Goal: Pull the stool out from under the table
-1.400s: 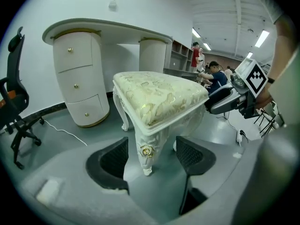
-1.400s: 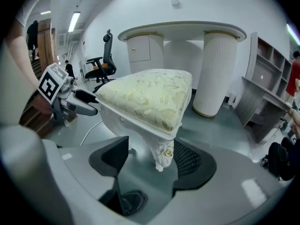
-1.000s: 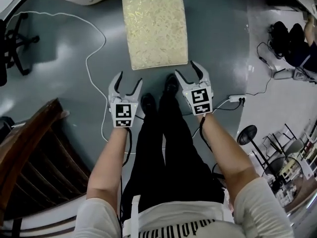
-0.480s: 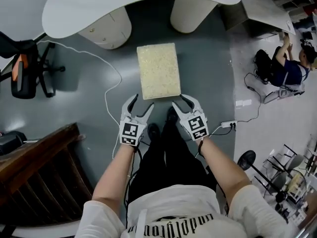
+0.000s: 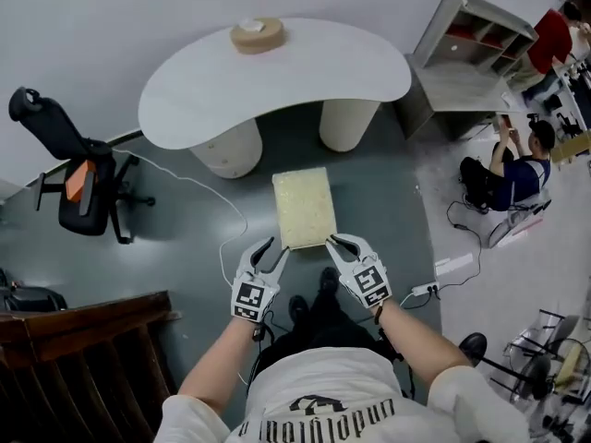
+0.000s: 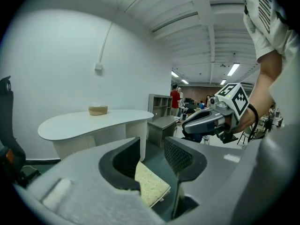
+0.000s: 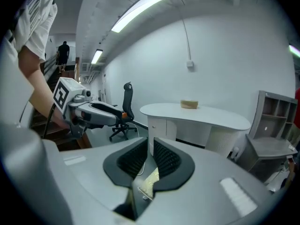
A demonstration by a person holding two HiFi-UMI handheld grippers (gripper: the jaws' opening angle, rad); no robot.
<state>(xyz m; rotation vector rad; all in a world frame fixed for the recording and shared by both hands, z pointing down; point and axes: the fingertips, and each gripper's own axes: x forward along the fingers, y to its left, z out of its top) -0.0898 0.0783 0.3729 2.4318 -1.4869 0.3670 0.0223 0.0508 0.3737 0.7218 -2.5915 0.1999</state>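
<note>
The stool (image 5: 303, 207), with a pale yellow padded top, stands on the grey floor in front of the white table (image 5: 277, 77), out from under it. In the head view my left gripper (image 5: 275, 246) hovers at its near left corner and my right gripper (image 5: 341, 241) at its near right corner. The left jaws are closing with a gap still between them and nothing in it; the stool (image 6: 151, 185) shows below them. The right jaws (image 7: 149, 156) are closing to a thin slit, empty, with a sliver of the stool (image 7: 151, 179) beneath.
A tape roll (image 5: 258, 35) lies on the table. A black office chair (image 5: 78, 169) stands at the left and dark wooden rails (image 5: 83, 340) at the near left. A white cable (image 5: 226, 210) and a power strip (image 5: 443, 270) lie on the floor. Grey shelves (image 5: 471, 53) and a seated person (image 5: 508, 173) are at the right.
The head view has lifted and pulled back, so the whole table has come into sight and the stool looks smaller. Both grippers' jaws have narrowed, the right more than the left.
</note>
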